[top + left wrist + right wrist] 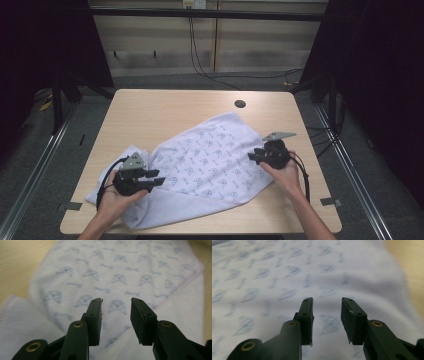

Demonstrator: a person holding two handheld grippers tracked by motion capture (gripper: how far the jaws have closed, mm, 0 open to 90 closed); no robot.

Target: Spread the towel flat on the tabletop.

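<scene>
Forearms and hands, two, entering from the near edge of the table [150, 102] in the high view. Each hand holds one black two-jaw gripper with a trailing cable.

Left gripper [156, 180]: over the near left part of the cloth, jaws pointing toward the middle of the table. Grey three-cornered plate on top. Jaws stand apart with a clear gap; nothing between the pads. Left gripper view confirms: left gripper [116, 305] hangs above the printed cloth, both pads free of it.

Right gripper [253, 157]: at the right-hand edge of the cloth, jaws pointing inward toward the left gripper. Grey plate raised above it. Jaws parted, gap empty. Right gripper view: right gripper [327, 305] above printed fabric, bare wood showing at the upper right corner.

Cloth [210, 162]: pale lilac-white, small blue repeated print on the upper face, plain on the turned-over near portion. Lies flat on the table, skewed, reaching from the near left corner toward the centre right. One near left corner is folded, showing a stitched hem.

Table: light wood top, dark round cable hole [240, 104] near the far edge, well apart from the cloth.
</scene>
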